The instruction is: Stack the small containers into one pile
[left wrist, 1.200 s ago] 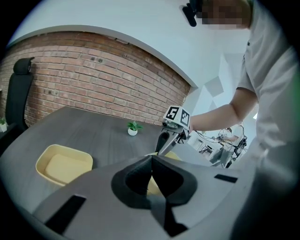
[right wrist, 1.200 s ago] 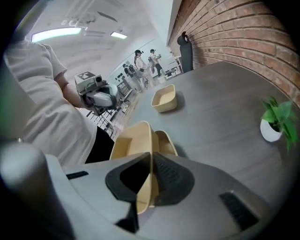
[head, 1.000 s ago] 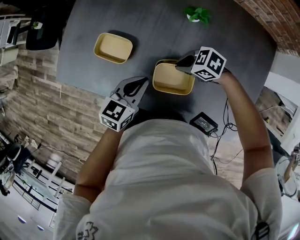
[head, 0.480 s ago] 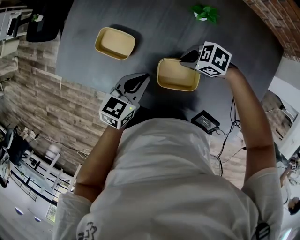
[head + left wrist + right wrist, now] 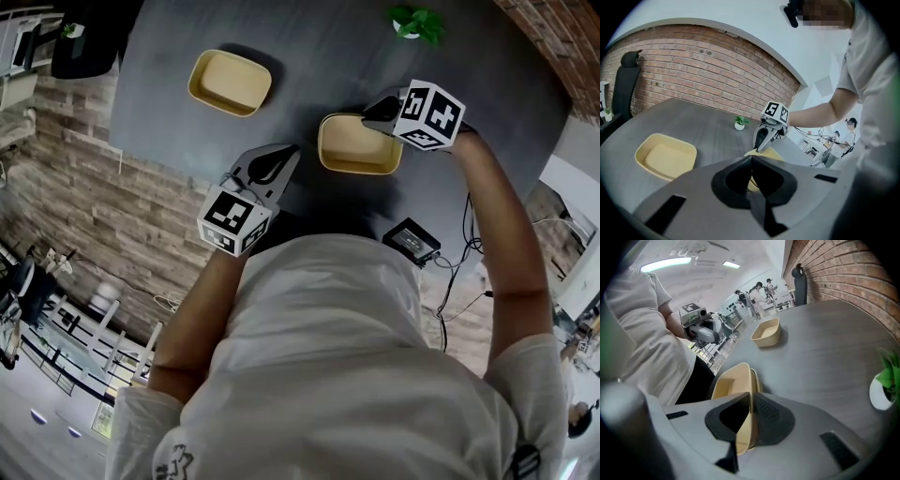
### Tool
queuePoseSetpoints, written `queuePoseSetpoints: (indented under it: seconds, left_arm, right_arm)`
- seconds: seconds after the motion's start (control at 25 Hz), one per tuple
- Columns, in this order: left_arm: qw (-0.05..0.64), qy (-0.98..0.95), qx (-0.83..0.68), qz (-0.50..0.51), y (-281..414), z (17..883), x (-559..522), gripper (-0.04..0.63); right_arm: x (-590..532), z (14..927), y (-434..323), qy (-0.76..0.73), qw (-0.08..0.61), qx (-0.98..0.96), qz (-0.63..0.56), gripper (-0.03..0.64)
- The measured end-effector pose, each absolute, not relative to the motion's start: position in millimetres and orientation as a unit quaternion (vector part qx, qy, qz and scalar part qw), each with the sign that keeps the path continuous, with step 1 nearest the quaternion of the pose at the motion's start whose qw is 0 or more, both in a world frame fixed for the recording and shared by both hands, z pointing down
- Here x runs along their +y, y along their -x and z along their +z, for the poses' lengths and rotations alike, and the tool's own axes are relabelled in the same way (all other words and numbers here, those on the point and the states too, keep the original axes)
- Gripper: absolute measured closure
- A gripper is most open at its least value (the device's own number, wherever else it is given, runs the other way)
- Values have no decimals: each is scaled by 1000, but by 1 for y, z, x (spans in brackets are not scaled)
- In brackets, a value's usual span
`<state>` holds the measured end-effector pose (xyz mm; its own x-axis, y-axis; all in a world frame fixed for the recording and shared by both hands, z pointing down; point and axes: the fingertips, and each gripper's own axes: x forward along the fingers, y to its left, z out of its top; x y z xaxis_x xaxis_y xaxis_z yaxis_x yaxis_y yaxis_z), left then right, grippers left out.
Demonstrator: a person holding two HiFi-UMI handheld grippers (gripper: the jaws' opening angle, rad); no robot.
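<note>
Right gripper [image 5: 370, 112] narrow on near container [image 5: 354, 145] wall, jaws beginning to open. Container sat on the person's side of the plant [image 5: 417, 21]; far container [image 5: 230, 82] left of it — likely stacking target. Left gripper [image 5: 289, 152] closed, empty, kept clear.

In its own view, the body of the left gripper [image 5: 751, 160] hides most of the near container [image 5: 772, 153]. The right gripper view's edge cuts off the potted plant [image 5: 887, 383], and distant people [image 5: 757, 292] there are too small to make out.
</note>
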<state>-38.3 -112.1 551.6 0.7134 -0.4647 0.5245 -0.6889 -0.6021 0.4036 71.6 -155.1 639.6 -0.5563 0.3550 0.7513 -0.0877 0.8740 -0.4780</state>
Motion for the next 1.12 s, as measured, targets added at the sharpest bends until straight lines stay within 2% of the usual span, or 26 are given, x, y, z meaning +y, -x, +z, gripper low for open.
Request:
queuePoseSetpoints:
  seconds: [0.48, 1.12]
  left_arm:
    - [293, -880, -328, 179, 41, 545, -110, 584]
    - [246, -898, -329, 156, 51, 504, -95, 584]
  right_arm:
    - [-160, 636, -71, 36, 453, -857, 245, 530]
    - [-147, 597, -71, -50, 425, -878, 215, 529]
